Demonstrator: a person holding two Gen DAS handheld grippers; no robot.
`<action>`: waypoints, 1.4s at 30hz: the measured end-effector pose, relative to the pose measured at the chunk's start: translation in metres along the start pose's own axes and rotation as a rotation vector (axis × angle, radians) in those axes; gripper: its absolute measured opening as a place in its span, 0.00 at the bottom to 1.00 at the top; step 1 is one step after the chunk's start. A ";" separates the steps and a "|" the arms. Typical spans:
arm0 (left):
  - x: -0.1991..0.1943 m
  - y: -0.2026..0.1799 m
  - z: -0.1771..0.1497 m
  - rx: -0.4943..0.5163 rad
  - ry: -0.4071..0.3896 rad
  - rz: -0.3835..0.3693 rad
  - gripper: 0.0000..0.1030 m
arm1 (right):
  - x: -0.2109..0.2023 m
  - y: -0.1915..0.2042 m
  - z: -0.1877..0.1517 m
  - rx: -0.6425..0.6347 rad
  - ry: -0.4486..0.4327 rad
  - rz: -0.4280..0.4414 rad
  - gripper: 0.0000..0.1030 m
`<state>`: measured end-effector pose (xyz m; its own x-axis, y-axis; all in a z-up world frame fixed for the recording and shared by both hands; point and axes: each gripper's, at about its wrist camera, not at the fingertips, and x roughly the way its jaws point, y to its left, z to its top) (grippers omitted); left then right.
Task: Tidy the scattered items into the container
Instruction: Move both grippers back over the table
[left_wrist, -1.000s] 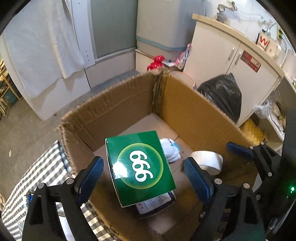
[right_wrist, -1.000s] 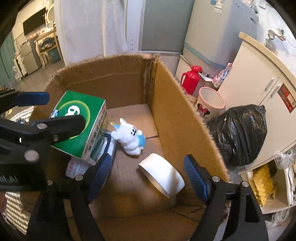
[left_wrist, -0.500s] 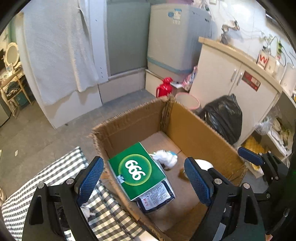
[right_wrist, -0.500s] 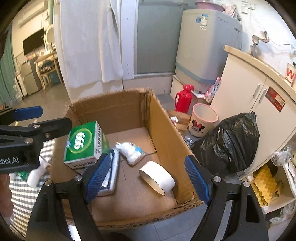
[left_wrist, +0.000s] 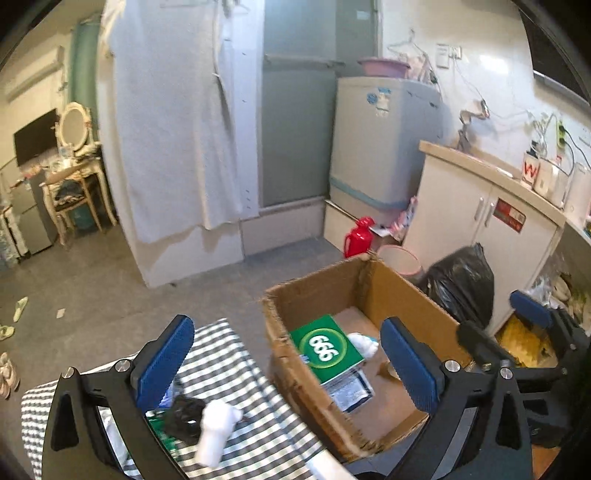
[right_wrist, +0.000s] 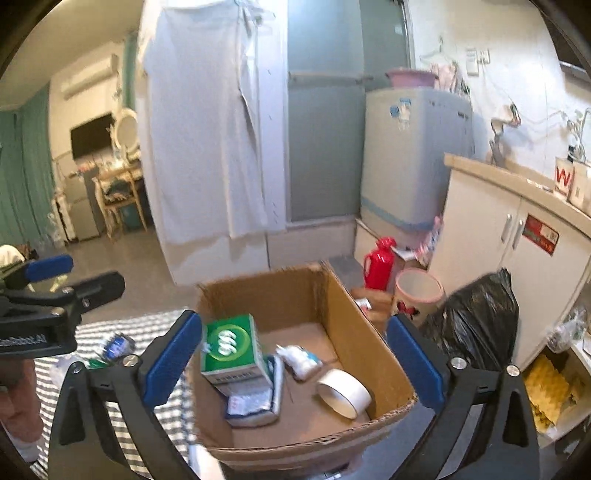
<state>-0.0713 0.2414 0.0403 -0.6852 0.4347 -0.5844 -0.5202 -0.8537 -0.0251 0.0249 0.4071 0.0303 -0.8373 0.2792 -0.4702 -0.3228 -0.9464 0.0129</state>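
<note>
A brown corrugated cardboard box (right_wrist: 354, 332) holds a green carton (right_wrist: 231, 345) printed with white 666, a white tape roll (right_wrist: 343, 393) and a white-and-blue soft toy (right_wrist: 301, 360). Beside it lies black-and-white checked cloth (left_wrist: 255, 402). Both grippers' pads (left_wrist: 164, 363) are blue.

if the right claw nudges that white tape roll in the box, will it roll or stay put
The white tape roll lies tilted on the brown cardboard box floor, open end facing up and forward, so a nudge would probably slide or tip it rather than roll it far. It is a hollow ring, likely light, so it should shift easily. The box wall beside it would probably stop it.
</note>
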 end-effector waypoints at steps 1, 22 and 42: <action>-0.007 0.006 -0.002 -0.012 -0.012 0.009 1.00 | -0.006 0.004 0.001 0.001 -0.022 0.004 1.00; -0.094 0.099 -0.048 -0.180 -0.124 0.170 1.00 | -0.029 0.084 -0.009 -0.061 -0.024 0.168 1.00; -0.148 0.188 -0.109 -0.295 -0.120 0.422 1.00 | -0.024 0.198 -0.027 -0.162 -0.006 0.432 1.00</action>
<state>-0.0123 -0.0150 0.0341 -0.8664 0.0506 -0.4968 -0.0324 -0.9985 -0.0452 -0.0068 0.2082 0.0201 -0.8826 -0.1459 -0.4470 0.1292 -0.9893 0.0679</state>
